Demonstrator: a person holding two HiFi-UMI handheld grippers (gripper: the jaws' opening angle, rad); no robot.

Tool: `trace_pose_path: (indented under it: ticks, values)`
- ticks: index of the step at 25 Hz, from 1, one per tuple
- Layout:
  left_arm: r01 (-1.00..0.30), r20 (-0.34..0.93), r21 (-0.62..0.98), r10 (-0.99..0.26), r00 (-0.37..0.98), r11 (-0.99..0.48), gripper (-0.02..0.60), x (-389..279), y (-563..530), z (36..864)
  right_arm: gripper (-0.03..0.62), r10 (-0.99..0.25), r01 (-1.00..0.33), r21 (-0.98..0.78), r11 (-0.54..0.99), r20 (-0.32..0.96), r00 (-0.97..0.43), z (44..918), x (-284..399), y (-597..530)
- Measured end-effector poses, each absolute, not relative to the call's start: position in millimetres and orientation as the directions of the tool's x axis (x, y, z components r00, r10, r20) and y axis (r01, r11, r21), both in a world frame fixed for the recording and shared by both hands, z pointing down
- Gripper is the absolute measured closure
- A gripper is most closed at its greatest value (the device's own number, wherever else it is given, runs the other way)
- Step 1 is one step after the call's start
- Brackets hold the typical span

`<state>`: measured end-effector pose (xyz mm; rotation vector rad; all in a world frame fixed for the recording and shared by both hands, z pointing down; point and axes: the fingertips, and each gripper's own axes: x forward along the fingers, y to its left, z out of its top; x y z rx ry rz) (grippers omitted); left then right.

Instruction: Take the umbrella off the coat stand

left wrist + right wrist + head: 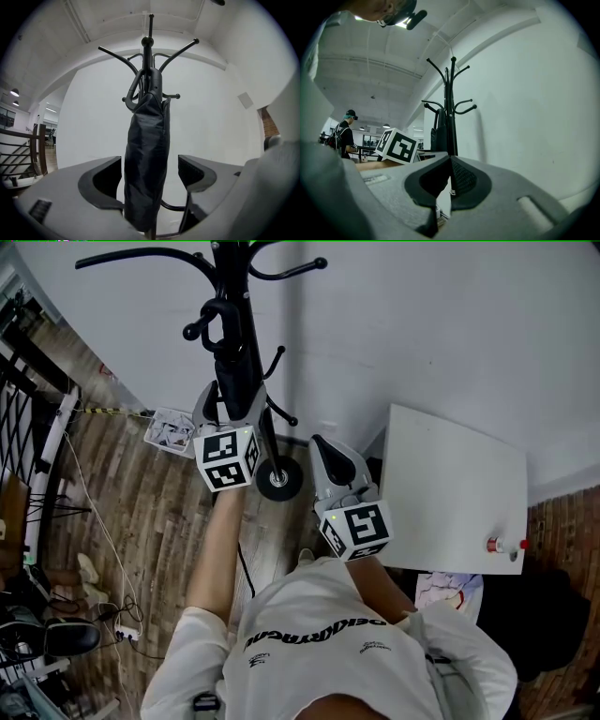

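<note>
A folded black umbrella (147,159) hangs by its curved handle from a hook of the black coat stand (150,47). My left gripper (150,161) is level with the umbrella's lower part, its jaws wide on either side of the fabric, pads not pressing. From the head view, the left gripper (232,392) is up against the umbrella (230,367) on the stand (225,259). My right gripper (324,444) hangs lower right of the stand, shut and empty. In its own view, the right gripper (450,159) faces the stand (451,93) and umbrella (439,133).
The stand's round base (279,479) sits on wood floor by a white wall. A white tabletop (459,493) stands right of the right gripper. Cables (94,521) and a black railing (23,418) are on the left. A person (344,136) stands far off.
</note>
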<state>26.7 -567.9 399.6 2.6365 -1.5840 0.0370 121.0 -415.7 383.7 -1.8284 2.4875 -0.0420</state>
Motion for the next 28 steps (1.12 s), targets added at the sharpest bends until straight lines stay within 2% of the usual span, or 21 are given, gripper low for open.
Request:
trace_pose_path:
  ticks: [8, 9, 11, 16, 28]
  values:
    - [-0.887, 0.084, 0.037, -0.883, 0.462, -0.461, 0.215, 30.7, -586.6, 410.7, 0.597, -0.958, -0.956, -0.060, 0.286, -0.020, -0.286, 388.8, 130.8, -419.5]
    - [-0.887, 0.085, 0.033, -0.883, 0.461, -0.460, 0.221, 31.0, -588.4, 411.3, 0.598, -0.958, -0.956, -0.061, 0.285, -0.019, -0.285, 388.9, 131.5, -420.4]
    - [-0.888, 0.083, 0.026, -0.884, 0.459, -0.459, 0.282, 31.0, -590.9, 410.8, 0.598, -0.958, -0.956, -0.062, 0.286, -0.020, -0.286, 388.8, 132.0, -421.1]
    - [-0.880, 0.078, 0.038, -0.877, 0.475, -0.473, 0.310, 35.1, -589.5, 411.7, 0.597, -0.957, -0.955, -0.059, 0.290, -0.023, -0.289, 390.8, 132.7, -418.3]
    - [-0.889, 0.080, 0.033, -0.885, 0.459, -0.457, 0.321, 30.8, -581.1, 401.5, 0.599, -0.959, -0.958, -0.044, 0.283, -0.030, -0.282, 388.1, 136.4, -412.5]
